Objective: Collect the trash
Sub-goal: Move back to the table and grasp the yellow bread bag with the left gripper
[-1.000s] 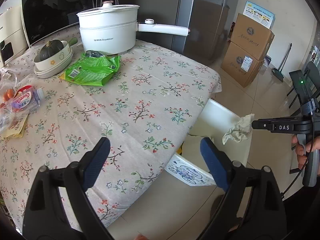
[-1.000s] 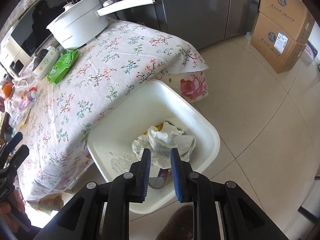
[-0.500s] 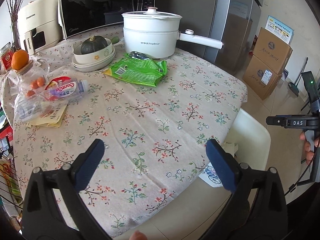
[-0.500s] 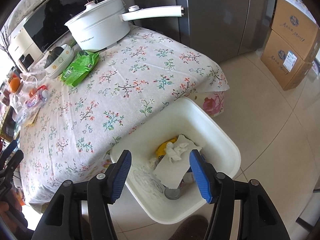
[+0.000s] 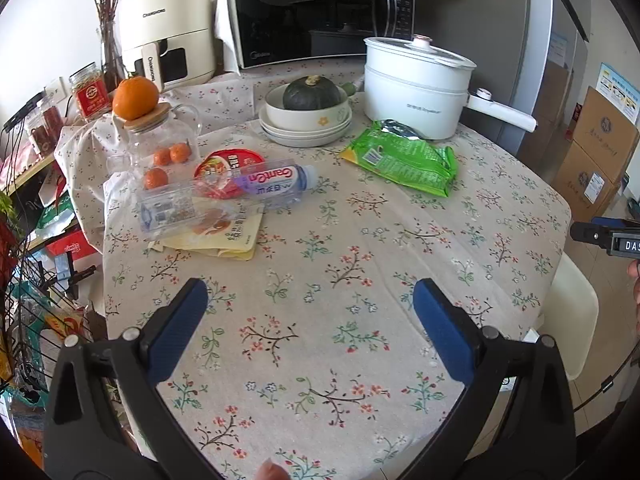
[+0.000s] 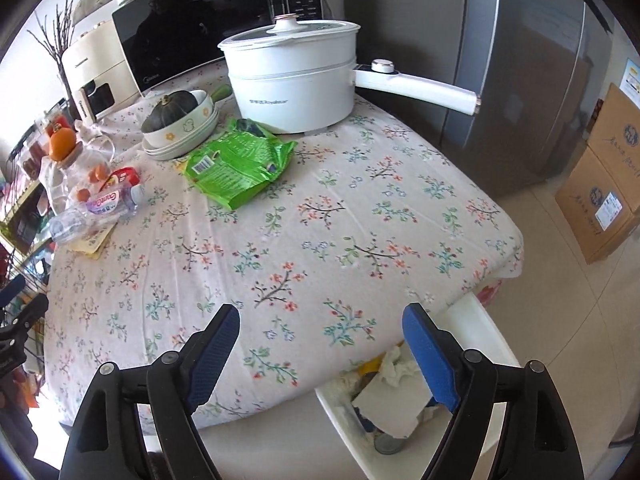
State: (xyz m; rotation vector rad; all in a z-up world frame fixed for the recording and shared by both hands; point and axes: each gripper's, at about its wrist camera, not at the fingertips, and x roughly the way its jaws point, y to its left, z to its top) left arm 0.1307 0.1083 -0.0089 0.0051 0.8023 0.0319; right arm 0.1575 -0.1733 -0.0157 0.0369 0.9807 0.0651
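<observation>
My left gripper [image 5: 310, 316] is open and empty above the near edge of the floral table [image 5: 360, 248]. My right gripper [image 6: 320, 344] is open and empty over the table's right corner, above the white trash bin [image 6: 486, 322] on the floor, which holds crumpled tissue [image 6: 394, 366] and paper. On the table lie a green snack bag [image 5: 402, 158], also in the right wrist view [image 6: 236, 160], an empty plastic bottle [image 5: 224, 200], a red cup lid [image 5: 230, 162] and a yellow packet [image 5: 216, 238].
A white electric pot [image 5: 416, 84], a bowl with a squash [image 5: 306, 110], a glass jar with oranges [image 5: 160, 140], a microwave [image 5: 316, 12] and an air fryer [image 5: 168, 36] stand at the back. Cardboard boxes [image 6: 608, 184] sit by the fridge. The bin's rim [image 5: 572, 320] shows right of the table.
My right gripper opened and dropped the crumpled tissue into the bin, then swung up toward the table. My left gripper swung left and now faces the table's clutter.
</observation>
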